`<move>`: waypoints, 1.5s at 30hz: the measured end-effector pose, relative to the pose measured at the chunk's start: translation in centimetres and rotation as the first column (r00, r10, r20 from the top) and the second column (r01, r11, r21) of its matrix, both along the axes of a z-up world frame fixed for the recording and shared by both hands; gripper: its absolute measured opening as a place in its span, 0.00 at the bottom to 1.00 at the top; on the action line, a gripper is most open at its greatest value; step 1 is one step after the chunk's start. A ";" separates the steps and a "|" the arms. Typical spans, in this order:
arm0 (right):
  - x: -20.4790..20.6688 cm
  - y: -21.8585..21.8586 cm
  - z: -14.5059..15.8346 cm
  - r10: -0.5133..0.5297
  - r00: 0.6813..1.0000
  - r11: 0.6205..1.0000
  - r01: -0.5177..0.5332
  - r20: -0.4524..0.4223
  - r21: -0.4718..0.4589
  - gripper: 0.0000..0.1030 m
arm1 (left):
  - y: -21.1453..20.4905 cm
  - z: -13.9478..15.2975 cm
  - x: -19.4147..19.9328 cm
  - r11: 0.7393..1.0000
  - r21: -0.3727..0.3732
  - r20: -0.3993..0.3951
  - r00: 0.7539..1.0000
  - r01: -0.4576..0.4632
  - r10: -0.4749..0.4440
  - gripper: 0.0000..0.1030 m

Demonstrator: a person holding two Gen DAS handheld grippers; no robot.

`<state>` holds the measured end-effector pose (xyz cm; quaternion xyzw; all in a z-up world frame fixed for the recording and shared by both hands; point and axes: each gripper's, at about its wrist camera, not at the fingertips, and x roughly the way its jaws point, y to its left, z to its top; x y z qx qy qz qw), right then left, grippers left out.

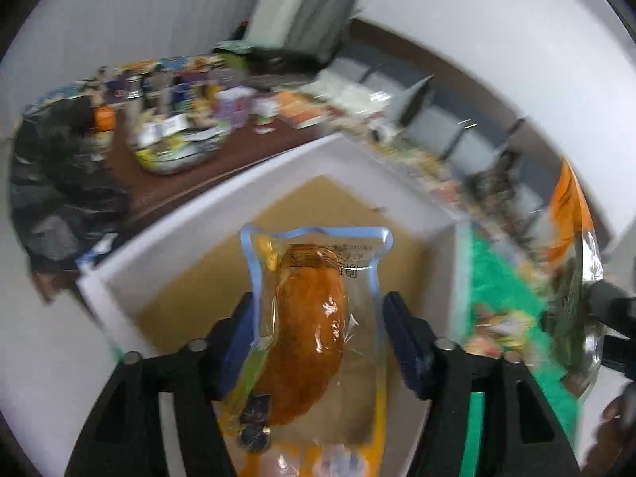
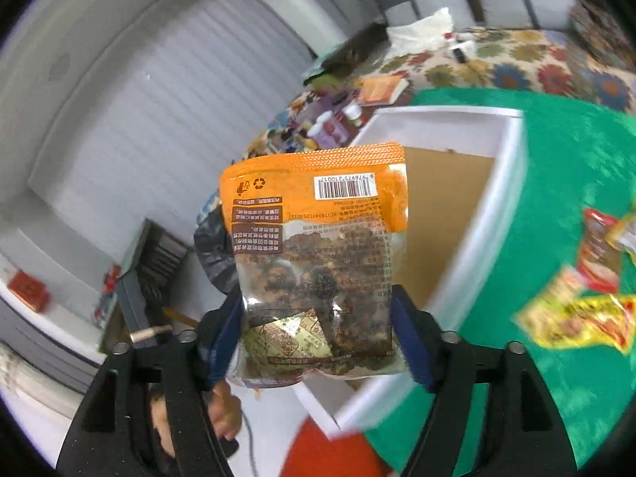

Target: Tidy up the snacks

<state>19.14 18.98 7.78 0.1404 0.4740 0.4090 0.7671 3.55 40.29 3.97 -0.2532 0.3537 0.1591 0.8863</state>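
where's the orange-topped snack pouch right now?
Right wrist view: orange-topped clear snack pouch sits between the right gripper fingers, over the white box rim, green cloth beyond.

Left gripper [image 1: 318, 332] and right gripper [image 2: 316, 330] both tilt downward, jaws parted, each straddling a packet.

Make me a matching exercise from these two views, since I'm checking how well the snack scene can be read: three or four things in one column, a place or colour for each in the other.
Things:
1. bread packet
2. orange pouch
3. white box
4. yellow snack bag

Places or colours:
A. lying on the green cloth, right of the box
B. between the left gripper's fingers, above the box
C. brown cardboard floor, white walls
D. between the right gripper's fingers, barcode showing

Pairs: 1-B, 2-D, 3-C, 4-A
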 end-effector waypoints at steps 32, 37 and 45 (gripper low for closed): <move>-8.5 -41.3 -18.3 -0.519 0.774 0.498 0.618 0.362 -0.608 0.80 | -14.4 -4.7 4.6 0.936 0.291 -0.165 0.974 0.199 -0.156 0.84; -7.5 -43.7 -17.8 -0.575 0.732 0.494 0.667 0.366 -0.557 0.80 | -15.6 -5.0 3.5 0.937 0.285 -0.188 0.970 0.202 -0.151 0.84; -7.8 -44.6 -18.7 -0.612 0.712 0.511 0.688 0.344 -0.516 0.83 | -18.2 -4.9 4.2 0.903 0.336 -0.227 0.953 0.268 -0.199 0.85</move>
